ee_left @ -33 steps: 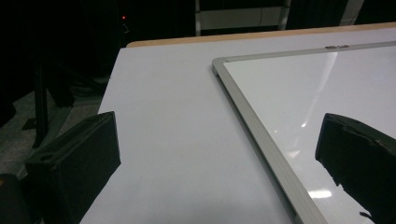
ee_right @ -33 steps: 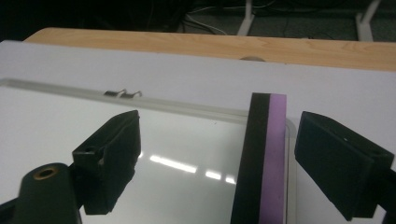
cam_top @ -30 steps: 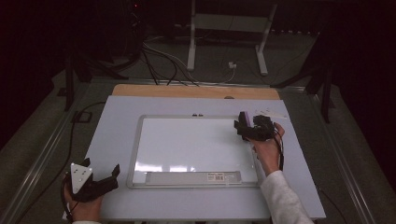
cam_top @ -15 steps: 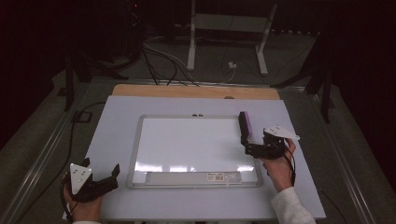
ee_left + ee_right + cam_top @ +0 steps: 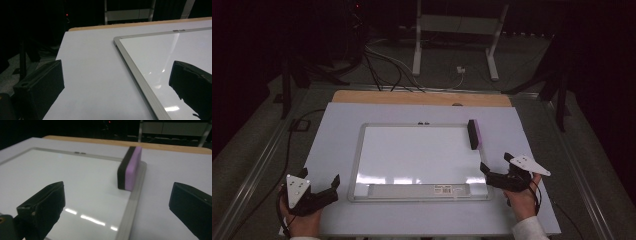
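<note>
A whiteboard (image 5: 358, 165) with a grey frame lies flat on the white table. A black-and-purple eraser (image 5: 474, 134) stands on its long edge at the board's right frame, near the far corner. My right gripper (image 5: 495, 161) is near the board's near right corner, well short of the eraser. Its jaws have just been opening and stand wide apart with nothing between them. In the right gripper view the eraser (image 5: 130, 167) sits ahead of the open gripper (image 5: 117, 202). My left gripper (image 5: 321, 176) rests open at the near left, beside the board's left frame (image 5: 135, 72).
The white table top (image 5: 337, 130) has a wooden strip (image 5: 422, 98) along its far edge. A pen tray with a label (image 5: 447, 189) runs along the board's near edge. Cables and stand legs (image 5: 417, 50) lie on the dark floor beyond.
The right gripper has let go of the eraser, leaving it on the board's right frame, and has drawn back toward the near right. The left gripper has stayed put.
</note>
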The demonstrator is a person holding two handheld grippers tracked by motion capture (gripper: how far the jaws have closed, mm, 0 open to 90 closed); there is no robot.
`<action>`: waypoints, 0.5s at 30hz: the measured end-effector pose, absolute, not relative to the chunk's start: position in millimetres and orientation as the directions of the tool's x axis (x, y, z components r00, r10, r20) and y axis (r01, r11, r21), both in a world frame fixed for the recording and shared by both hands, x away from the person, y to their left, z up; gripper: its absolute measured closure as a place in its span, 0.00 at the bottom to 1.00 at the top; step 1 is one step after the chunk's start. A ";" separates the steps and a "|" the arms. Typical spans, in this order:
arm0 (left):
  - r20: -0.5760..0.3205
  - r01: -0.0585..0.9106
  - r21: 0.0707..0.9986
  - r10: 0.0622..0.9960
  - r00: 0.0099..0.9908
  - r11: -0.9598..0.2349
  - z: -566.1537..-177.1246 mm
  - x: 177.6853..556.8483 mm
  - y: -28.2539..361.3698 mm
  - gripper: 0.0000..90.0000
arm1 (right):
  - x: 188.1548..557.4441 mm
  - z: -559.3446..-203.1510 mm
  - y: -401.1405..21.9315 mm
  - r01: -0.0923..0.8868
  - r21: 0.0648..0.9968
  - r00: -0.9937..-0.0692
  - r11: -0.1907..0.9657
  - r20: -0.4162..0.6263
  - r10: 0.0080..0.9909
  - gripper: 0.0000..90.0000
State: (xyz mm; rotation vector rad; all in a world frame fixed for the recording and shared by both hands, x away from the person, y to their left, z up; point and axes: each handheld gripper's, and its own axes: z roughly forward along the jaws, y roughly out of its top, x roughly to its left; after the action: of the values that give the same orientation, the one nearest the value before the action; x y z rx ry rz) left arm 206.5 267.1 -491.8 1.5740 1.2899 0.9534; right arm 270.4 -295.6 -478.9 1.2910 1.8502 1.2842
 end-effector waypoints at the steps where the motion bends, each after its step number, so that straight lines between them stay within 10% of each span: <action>1: 0.038 0.318 0.944 0.985 0.170 -0.091 -491.4 206.9 267.1 0.01 | 268.5 -479.6 -297.0 0.398 0.913 -0.397 0.084 0.089 0.913 0.01; 15: 0.045 0.285 0.954 0.984 0.171 -0.094 -487.9 207.1 267.2 0.01 | 250.2 -485.9 -309.4 0.340 0.937 -0.382 0.077 0.063 0.922 0.01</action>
State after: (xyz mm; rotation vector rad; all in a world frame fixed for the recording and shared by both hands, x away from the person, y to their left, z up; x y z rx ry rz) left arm 207.1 267.2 -487.9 1.5504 1.2602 0.9815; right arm 250.2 -309.4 -485.9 1.2501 1.7852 1.3041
